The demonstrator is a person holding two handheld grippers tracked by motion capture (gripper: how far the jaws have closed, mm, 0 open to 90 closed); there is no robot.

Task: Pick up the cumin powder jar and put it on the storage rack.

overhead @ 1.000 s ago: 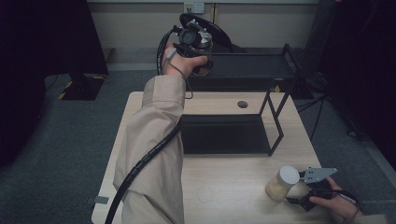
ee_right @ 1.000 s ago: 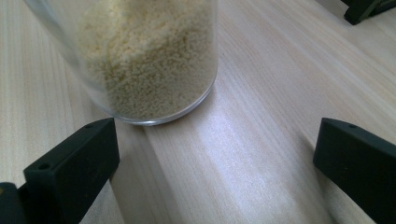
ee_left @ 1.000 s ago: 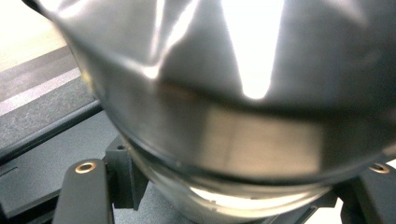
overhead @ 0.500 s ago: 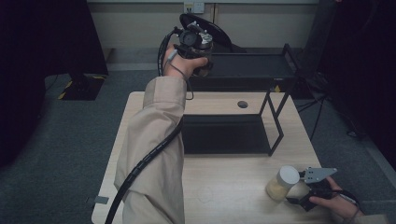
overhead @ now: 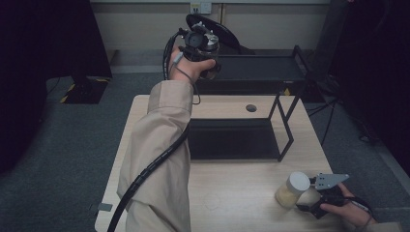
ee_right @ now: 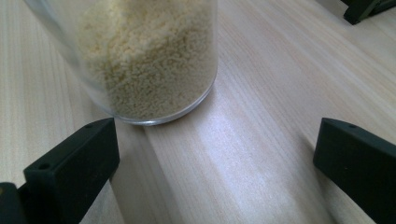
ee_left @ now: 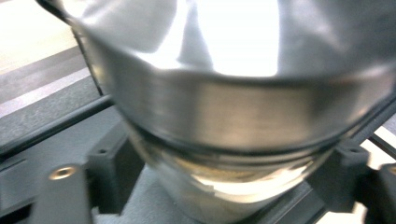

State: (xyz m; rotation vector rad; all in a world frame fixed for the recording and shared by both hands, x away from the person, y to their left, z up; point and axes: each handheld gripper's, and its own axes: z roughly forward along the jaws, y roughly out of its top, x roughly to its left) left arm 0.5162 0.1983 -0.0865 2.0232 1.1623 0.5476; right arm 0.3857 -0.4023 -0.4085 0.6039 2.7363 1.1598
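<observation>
**Two jars in play: one raised over the far shelf, one waiting by the right hand**

The left gripper [overhead: 209, 48] is held high beyond the far edge of the wooden table [overhead: 227, 193], above the dark rack [overhead: 256, 72] behind it. In the left gripper view a metal-lidded glass jar [ee_left: 233, 116] sits right against the camera, blurred, with the rack's black frame under it. The jaws have just been opening with the jar between them; whether the pads press on the glass or have let go cannot be told, since the jar hides them. Judging by the outstretched arm over the rack, this looks like the moment of setting the jar down there.

Near the table's front right corner, the right gripper [ee_right: 215, 154] rests low with its jaws spread wide and nothing between them. A clear jar of pale yellow grain [ee_right: 149, 56], capped with a white lid [overhead: 298, 181], stands upright on the wood just ahead of the left jaw tip, close to it; contact cannot be told. That open, level stance suggests the hand is parked ready to take this jar next

A black wire stand [overhead: 285, 125] straddles a dark mat [overhead: 232, 140] at the table's middle
</observation>
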